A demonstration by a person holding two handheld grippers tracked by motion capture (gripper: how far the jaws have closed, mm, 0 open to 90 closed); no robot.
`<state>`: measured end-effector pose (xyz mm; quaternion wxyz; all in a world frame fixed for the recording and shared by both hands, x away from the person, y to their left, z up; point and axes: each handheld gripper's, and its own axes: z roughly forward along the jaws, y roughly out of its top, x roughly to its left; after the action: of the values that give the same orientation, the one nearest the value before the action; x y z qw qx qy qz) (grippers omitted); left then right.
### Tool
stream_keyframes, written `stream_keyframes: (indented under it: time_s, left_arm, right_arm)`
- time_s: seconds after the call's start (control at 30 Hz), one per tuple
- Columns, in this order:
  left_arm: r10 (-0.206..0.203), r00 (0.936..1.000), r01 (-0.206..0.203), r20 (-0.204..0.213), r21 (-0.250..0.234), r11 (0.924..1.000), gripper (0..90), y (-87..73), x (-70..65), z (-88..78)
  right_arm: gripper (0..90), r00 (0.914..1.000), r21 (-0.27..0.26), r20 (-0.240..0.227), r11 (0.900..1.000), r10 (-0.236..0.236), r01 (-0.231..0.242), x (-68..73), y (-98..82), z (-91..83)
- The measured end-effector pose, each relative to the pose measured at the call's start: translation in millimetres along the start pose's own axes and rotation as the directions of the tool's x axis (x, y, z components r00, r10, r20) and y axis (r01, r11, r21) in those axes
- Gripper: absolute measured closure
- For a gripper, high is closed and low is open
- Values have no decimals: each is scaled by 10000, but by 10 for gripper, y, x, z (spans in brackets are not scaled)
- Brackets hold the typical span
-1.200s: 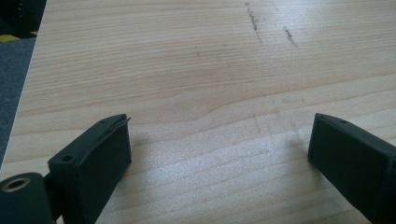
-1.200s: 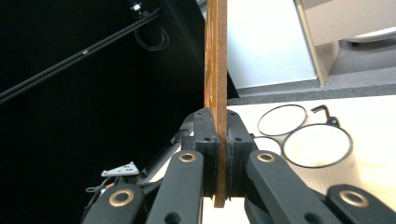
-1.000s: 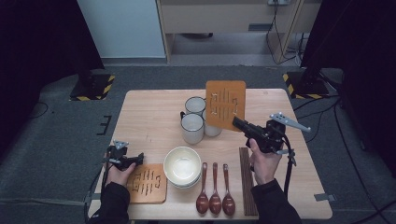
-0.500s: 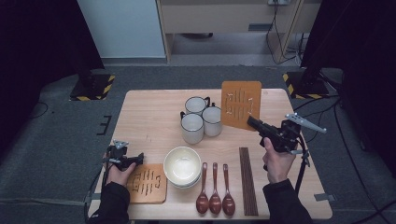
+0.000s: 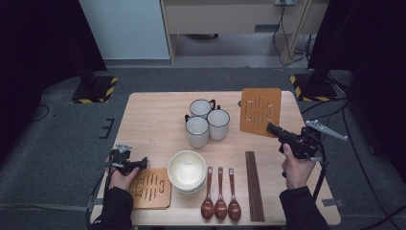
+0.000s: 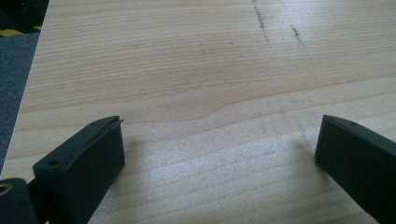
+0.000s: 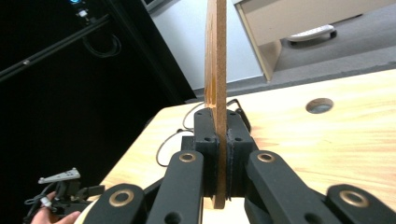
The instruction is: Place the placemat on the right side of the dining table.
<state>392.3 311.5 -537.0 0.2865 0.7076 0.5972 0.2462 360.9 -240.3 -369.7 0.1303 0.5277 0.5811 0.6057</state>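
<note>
A brown slotted wooden mat (image 5: 260, 111) hangs over the table's back right corner, and my right gripper (image 5: 273, 128) is shut on its near edge. The right gripper view shows the mat (image 7: 215, 56) edge-on and upright, pinched between the pads of the right gripper (image 7: 217, 154). My left gripper (image 5: 142, 162) rests low at the table's front left, beside a second slotted mat (image 5: 149, 188). In the left gripper view its jaws stand wide apart over bare wood, the left gripper (image 6: 219, 149) open and holding nothing.
Three white mugs (image 5: 206, 122) cluster at the back middle of the wooden table (image 5: 153, 120). Stacked white bowls (image 5: 186, 170), three brown spoons (image 5: 220, 194) and dark chopsticks (image 5: 253, 184) lie along the front. The right gripper's cable trails off the right edge.
My right gripper has carried the slotted mat to the right, from above the mugs to the back right corner, and a little lower. The left hand has stayed put.
</note>
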Motion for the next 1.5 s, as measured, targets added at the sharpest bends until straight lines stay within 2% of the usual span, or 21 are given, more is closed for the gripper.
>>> stream_keyframes:
  time_s: [0.37, 0.77, 0.97, 1.17, 1.23, 1.5]
  left_arm:
    - [-3, 10000, 3, 0, -1, 10000, 2, 0, 0, 0]
    - [-2, 10000, 2, -1, 0, 10000, 2, 0, 0, 0]
    - [0, 10000, 0, -1, -1, 10000, 2, 0, 0, 0]
    - [1, 10000, -1, -1, 2, 10000, 2, 0, 0, 0]
    - [0, 10000, 0, -2, 2, 10000, 2, 0, 0, 0]
    - [0, 10000, 0, 3, 0, 10000, 2, 0, 0, 0]
  right_arm:
    - [869, 9989, 232, 464, 9997, -2, -9, -167, -59, -64]
    - [869, 9950, 590, 982, 9979, 198, -257, -434, -177, -122]
    - [869, 9925, 1013, 1212, 9949, -152, 29, -519, -253, -146]
    - [869, 9881, 1262, 1520, 9920, -222, 29, -627, -339, -148]
    - [869, 9885, 1304, 1514, 9913, -19, -181, -668, -371, -147]
    - [869, 9846, 1362, 1739, 9898, 180, -421, -787, -413, -156]
